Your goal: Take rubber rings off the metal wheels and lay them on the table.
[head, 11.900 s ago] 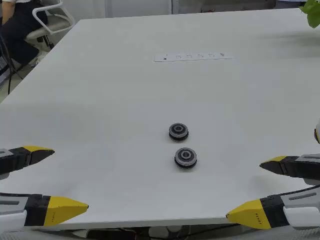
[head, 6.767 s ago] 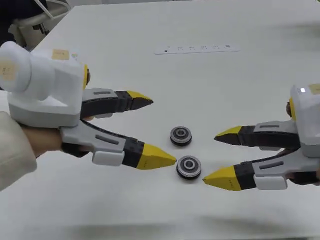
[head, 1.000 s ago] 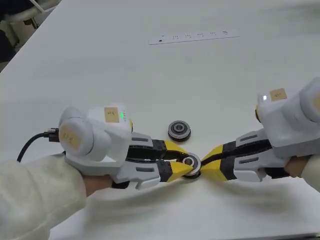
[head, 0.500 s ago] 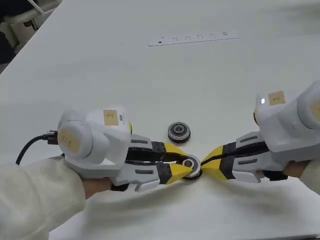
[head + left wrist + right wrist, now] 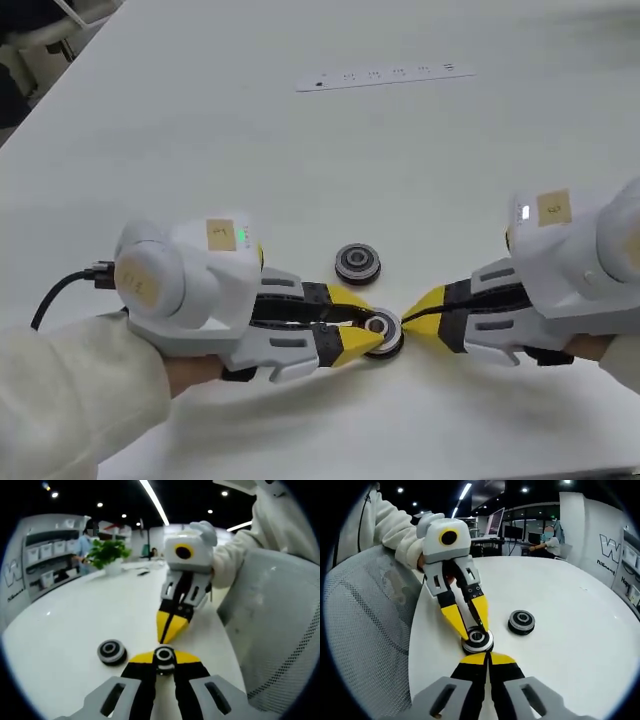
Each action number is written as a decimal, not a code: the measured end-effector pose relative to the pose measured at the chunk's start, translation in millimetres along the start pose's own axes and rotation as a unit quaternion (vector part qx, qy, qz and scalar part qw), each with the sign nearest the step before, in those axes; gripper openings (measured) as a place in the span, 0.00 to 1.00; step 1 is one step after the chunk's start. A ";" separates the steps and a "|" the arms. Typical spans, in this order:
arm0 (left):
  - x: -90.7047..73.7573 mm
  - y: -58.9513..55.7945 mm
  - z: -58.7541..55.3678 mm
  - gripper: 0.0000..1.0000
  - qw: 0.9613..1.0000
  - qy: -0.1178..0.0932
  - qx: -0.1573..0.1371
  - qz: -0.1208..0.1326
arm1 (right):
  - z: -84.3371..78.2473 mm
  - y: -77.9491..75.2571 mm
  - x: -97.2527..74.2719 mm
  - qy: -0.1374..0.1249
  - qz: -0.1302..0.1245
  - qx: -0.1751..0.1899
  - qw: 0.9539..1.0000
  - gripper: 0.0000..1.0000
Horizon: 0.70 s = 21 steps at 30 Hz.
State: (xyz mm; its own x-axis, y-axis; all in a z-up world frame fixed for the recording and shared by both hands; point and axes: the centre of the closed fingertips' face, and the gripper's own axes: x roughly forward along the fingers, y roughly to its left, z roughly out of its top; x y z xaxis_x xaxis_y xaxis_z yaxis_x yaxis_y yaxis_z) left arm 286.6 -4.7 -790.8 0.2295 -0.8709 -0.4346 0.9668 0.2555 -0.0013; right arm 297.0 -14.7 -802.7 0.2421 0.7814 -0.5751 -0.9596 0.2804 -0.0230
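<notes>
Two metal wheels with black rubber rings lie on the white table (image 5: 200, 130). The near wheel (image 5: 381, 327) (image 5: 164, 655) (image 5: 477, 640) sits between the yellow tips of my left gripper (image 5: 372, 332) (image 5: 164, 660), which is shut on it. My right gripper (image 5: 412, 318) (image 5: 487, 656) comes in from the opposite side. Its jaws are pressed together at the rubber rim of that wheel. The second wheel (image 5: 357, 261) (image 5: 111, 651) (image 5: 521, 621) lies free just behind.
A white power strip (image 5: 385, 76) is set into the table farther back. A black cable (image 5: 60, 285) trails from the left gripper. The table's front edge is close below the grippers. A mesh chair back (image 5: 280, 630) and a potted plant (image 5: 107, 552) stand beyond.
Both grippers came in open from the front edge and shut at the near wheel. Over the last second they hold almost still, with the right gripper easing slightly to the right.
</notes>
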 end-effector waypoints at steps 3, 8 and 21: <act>-0.1 -0.2 0.0 0.14 1.000 0.000 0.000 0.000 | -3.7 -0.3 0.5 0.005 0.009 0.009 1.000 0.00; 0.0 -0.7 0.2 0.14 1.000 0.000 0.001 0.000 | -5.7 6.6 0.6 0.003 0.026 0.035 0.999 0.01; 0.2 -1.7 0.6 0.14 1.000 -0.001 0.000 0.000 | -1.3 14.3 -0.1 -0.010 0.050 0.070 0.996 0.14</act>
State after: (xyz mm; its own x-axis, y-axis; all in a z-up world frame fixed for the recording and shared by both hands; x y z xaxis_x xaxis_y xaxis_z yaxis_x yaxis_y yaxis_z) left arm 285.1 -5.6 -790.3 0.2290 -0.8720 -0.4325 0.9670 0.2549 -0.0021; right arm 283.0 -11.5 -804.0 0.1513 0.8203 -0.5516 -0.9498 0.2753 0.1488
